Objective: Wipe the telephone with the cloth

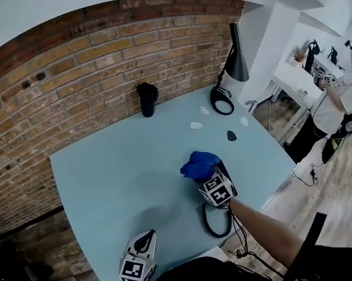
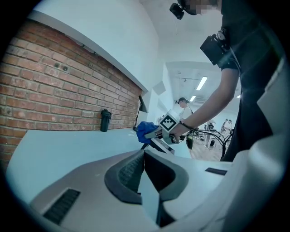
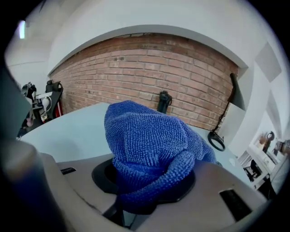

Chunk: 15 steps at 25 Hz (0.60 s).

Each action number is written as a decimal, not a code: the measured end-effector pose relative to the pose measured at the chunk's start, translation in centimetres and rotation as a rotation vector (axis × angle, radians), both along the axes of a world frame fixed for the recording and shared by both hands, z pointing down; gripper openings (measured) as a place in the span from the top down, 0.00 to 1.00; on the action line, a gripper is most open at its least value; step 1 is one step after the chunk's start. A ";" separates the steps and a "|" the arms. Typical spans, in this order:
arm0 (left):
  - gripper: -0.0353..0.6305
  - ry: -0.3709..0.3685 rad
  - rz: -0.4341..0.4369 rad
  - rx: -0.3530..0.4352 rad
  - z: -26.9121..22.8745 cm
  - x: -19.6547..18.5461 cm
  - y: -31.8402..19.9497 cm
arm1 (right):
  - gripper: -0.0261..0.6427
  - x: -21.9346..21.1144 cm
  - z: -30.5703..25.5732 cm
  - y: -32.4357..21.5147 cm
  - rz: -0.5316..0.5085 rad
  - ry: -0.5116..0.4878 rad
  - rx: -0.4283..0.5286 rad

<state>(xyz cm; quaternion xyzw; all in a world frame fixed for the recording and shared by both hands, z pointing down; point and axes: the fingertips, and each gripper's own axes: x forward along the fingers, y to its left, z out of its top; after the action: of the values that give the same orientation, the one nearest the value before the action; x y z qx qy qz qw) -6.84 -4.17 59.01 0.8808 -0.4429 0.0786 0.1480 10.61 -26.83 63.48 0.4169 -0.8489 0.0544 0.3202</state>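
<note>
A: Right gripper (image 1: 210, 178) status?

B: Clamped on the blue cloth (image 3: 149, 149). The cloth is bunched in 1 wad, fills the gap between the jaws and bulges out past the tips.

A: Where's the telephone (image 2: 157, 144)?

B: Near the table's (image 1: 116, 178) front-right edge, dark body, mostly under the right gripper in the head view. Its cord (image 1: 206, 220) loops toward the table's front edge.

A: Cloth on it?

B: Cloth is at the telephone's end that points to the table's middle. The left gripper view shows it just above that end. Contact: can't tell.

A: Left gripper (image 1: 144, 241)?

B: Jaws a narrow gap apart, nothing between them, only table surface showing through. It sits at the table's front edge, left of the cord, well apart from the telephone.

A: Other items?

B: 1 black tumbler (image 1: 147, 99) at the table's back edge by the brick wall. Black lamp (image 1: 236, 62) with a ring base at the table's back-right corner.
</note>
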 end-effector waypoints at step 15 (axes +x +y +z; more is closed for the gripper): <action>0.95 0.002 -0.013 -0.007 0.4 -0.4 -0.2 | 0.70 1.3 0.9 -0.3 -0.009 -0.118 -0.030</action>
<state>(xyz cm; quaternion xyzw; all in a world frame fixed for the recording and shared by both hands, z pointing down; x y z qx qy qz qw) -7.23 -4.36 59.41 0.8774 -0.4484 0.0782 0.1520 11.90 -27.17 64.35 0.4044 -0.8673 0.0900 0.2759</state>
